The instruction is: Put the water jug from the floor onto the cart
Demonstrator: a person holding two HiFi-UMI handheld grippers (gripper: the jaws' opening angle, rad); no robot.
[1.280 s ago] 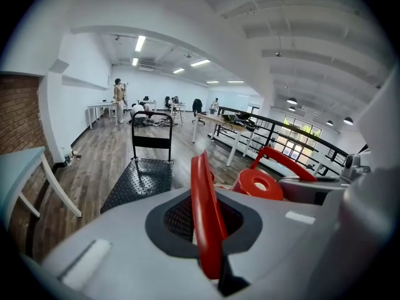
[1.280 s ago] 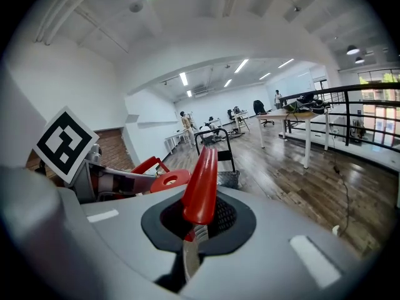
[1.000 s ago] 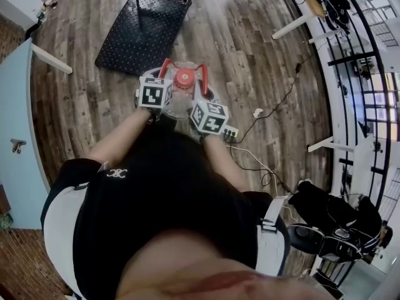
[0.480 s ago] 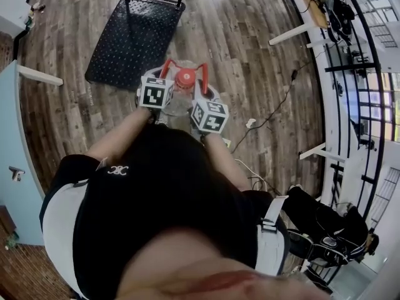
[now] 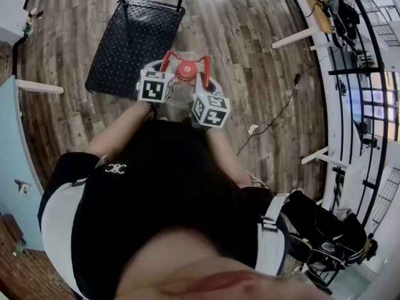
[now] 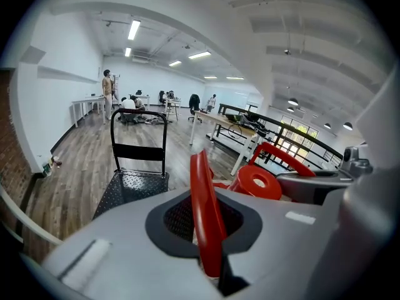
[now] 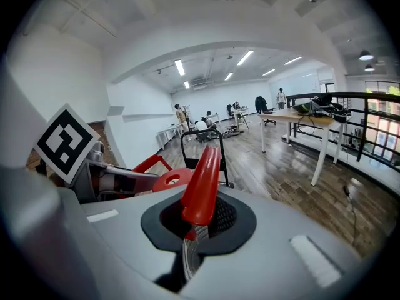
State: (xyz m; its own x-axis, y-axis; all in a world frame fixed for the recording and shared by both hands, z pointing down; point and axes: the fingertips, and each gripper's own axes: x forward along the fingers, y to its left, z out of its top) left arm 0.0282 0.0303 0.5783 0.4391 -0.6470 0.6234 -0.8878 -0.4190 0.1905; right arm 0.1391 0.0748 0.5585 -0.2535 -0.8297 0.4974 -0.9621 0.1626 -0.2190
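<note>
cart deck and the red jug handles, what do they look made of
The cart deck: likely metal tread plate, dark painted, going by its rows of raised studs and slight sheen; a textured rubber mat is possible. The jug handles: moulded plastic, glossy red, with smooth rounded edges and soft highlights.

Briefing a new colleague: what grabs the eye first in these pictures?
A clear plastic water jug with a red cap hangs in front of the person, its two red handles clamped by the left gripper and the right gripper. Just ahead on the wooden floor stands a black studded-metal platform cart.
</note>
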